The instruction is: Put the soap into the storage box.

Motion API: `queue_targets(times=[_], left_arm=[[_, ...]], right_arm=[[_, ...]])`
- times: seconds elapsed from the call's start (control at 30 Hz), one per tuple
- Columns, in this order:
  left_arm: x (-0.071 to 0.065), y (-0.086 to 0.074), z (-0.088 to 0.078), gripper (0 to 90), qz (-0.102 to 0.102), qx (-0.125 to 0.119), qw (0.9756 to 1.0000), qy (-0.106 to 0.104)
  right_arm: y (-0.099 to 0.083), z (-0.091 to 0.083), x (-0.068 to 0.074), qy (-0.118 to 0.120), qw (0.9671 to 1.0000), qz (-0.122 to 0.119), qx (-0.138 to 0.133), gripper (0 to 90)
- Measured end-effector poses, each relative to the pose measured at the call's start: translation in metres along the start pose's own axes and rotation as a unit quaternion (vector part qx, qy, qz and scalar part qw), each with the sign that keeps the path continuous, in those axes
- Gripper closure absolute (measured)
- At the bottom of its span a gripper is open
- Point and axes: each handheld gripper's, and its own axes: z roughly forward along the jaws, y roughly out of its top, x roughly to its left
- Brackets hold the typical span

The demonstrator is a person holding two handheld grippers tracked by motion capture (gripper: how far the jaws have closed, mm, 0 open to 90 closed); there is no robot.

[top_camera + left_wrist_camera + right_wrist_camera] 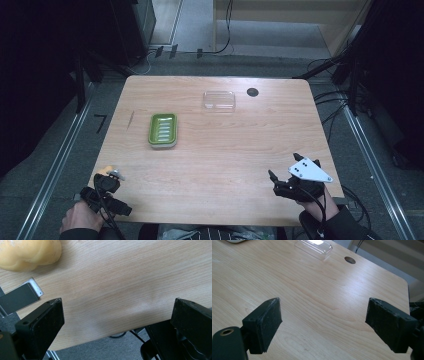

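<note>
Pale wood tabletop (220, 165) under the high view, dark floor, rails and trailing cables all round. Left claw (111, 176) at the near left corner, right claw (281, 176) near the near right edge, a grey plate on top of it. Green soap dish (162, 130) well ahead of the left claw and off to its right; clear plastic tray (219, 100) farther still, ahead of the right claw, beside a round cable hole (252, 92).

Left gripper view: jaws wide apart, nothing between them. Yellow lumpy object (28, 253) just ahead and to the left, right at the tabletop edge, a metal bracket (33, 287) close beside it. Probable risk: a careless nudge could tip it off the edge to the floor.

Right gripper view: jaws spread wide, empty, bare wood between. Clear tray (314, 247) far ahead, glossy and hard to see, so likely to slide or slip under a squeeze.
</note>
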Motion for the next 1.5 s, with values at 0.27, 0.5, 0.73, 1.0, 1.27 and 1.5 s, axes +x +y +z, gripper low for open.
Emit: queue_targets(times=[0.27, 0.5, 0.73, 1.0, 1.27, 1.5], left_arm=[[-0.001, 0.002, -0.001, 0.0, 0.008, -0.009, 0.9999, -0.002], [-0.002, 0.005, -0.002, 0.0, 0.014, -0.012, 0.9998, 0.003], [0.000, 0.009, -0.004, 0.0, 0.016, -0.026, 0.9995, 0.008], [0.006, 0.015, -0.007, 0.0, 0.009, -0.038, 0.9992, 0.007], [0.019, 0.027, -0.009, 0.0, -0.009, -0.054, 0.9985, 0.004], [0.040, 0.032, -0.008, 0.0, -0.040, -0.064, 0.9971, 0.008]], right_arm=[[0.000, 0.000, 0.000, -0.001, 1.0000, 0.001, 0.001, 13.7], [0.000, 0.000, 0.000, 0.000, 1.0000, 0.000, 0.000, 13.7], [0.000, 0.000, 0.000, 0.000, 1.0000, 0.001, 0.001, 13.7], [0.000, 0.000, 0.000, 0.000, 1.0000, -0.001, 0.002, 13.7], [0.000, 0.000, 0.000, 0.000, 1.0000, -0.001, 0.002, 13.7], [-0.001, 0.000, 0.000, 0.001, 1.0000, 0.000, 0.005, 13.7]])
